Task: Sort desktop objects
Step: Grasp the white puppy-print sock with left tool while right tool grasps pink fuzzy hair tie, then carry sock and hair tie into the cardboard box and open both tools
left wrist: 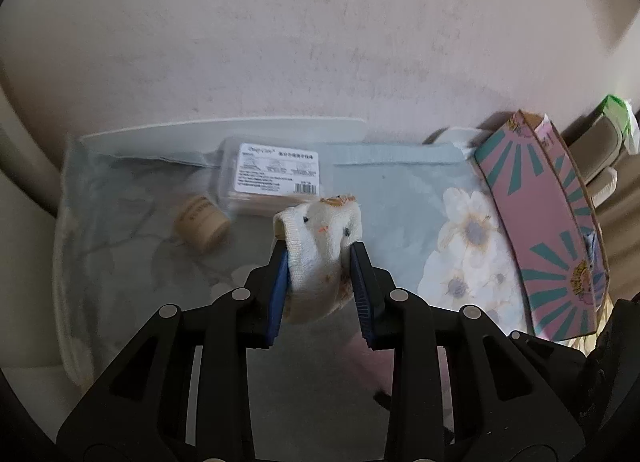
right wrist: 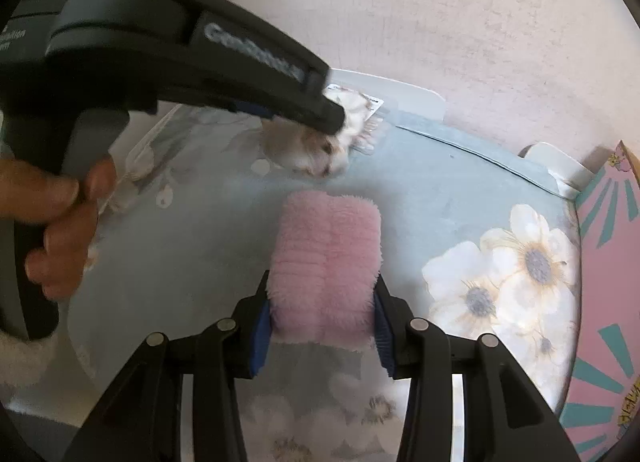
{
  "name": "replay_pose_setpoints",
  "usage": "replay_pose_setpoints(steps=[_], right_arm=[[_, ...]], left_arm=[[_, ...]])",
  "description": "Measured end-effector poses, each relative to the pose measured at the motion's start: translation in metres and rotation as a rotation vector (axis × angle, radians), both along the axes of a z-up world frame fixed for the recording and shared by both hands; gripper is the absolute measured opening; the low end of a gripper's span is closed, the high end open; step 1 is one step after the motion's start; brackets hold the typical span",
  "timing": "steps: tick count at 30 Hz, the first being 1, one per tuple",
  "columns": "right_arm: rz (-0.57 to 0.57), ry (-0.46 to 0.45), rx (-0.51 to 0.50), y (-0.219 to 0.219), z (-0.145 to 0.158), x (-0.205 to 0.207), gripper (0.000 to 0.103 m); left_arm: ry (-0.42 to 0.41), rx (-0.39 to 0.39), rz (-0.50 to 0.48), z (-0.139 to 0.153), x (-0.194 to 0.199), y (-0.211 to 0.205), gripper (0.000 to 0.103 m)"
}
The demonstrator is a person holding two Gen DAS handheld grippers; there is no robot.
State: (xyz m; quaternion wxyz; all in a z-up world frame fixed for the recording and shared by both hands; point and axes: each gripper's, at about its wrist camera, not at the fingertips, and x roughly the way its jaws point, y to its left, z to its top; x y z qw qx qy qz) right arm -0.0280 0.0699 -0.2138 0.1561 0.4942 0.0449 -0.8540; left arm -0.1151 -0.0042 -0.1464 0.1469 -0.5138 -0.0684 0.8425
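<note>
My left gripper (left wrist: 320,256) is shut on a small white sock (left wrist: 320,250) with dark eyes and an orange mark, held over the pale blue floral cloth (left wrist: 400,197). In the right wrist view the same left gripper (right wrist: 336,117) reaches in from the upper left with a hand (right wrist: 60,213) on its handle, and the white sock (right wrist: 312,149) hangs under it. My right gripper (right wrist: 322,298) is shut on a fluffy pink sock (right wrist: 326,258), whose end sticks out forward past the blue pads (right wrist: 262,322).
A clear plastic box (left wrist: 276,177) with a white label lies on the cloth, with a tan cork-like cylinder (left wrist: 202,223) to its left. A pink box with teal rays (left wrist: 540,229) stands at the right edge. A pink wall rises behind.
</note>
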Motion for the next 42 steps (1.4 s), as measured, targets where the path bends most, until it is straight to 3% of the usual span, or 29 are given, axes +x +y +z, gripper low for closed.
replay_pose_setpoints(steps=[5, 9, 21, 31, 42], right_arm=[[-0.027, -0.040, -0.027, 0.017, 0.011, 0.011, 0.040], [-0.097, -0.101, -0.107, 0.042, 0.026, 0.017, 0.040], [-0.170, -0.035, -0.103, 0.093, 0.097, 0.007, 0.040], [-0.260, 0.053, -0.065, 0.163, 0.136, 0.008, 0.040], [-0.401, 0.058, -0.039, 0.250, 0.140, 0.017, 0.040]], left_arm=[[0.015, 0.012, 0.023, 0.020, 0.009, -0.006, 0.027], [0.023, 0.012, 0.027, 0.035, 0.019, -0.003, 0.027], [0.066, 0.051, 0.020, 0.083, 0.028, 0.020, 0.027], [0.118, 0.079, -0.084, 0.121, 0.012, 0.089, 0.027], [0.140, 0.116, -0.263, 0.144, -0.019, 0.208, 0.027]])
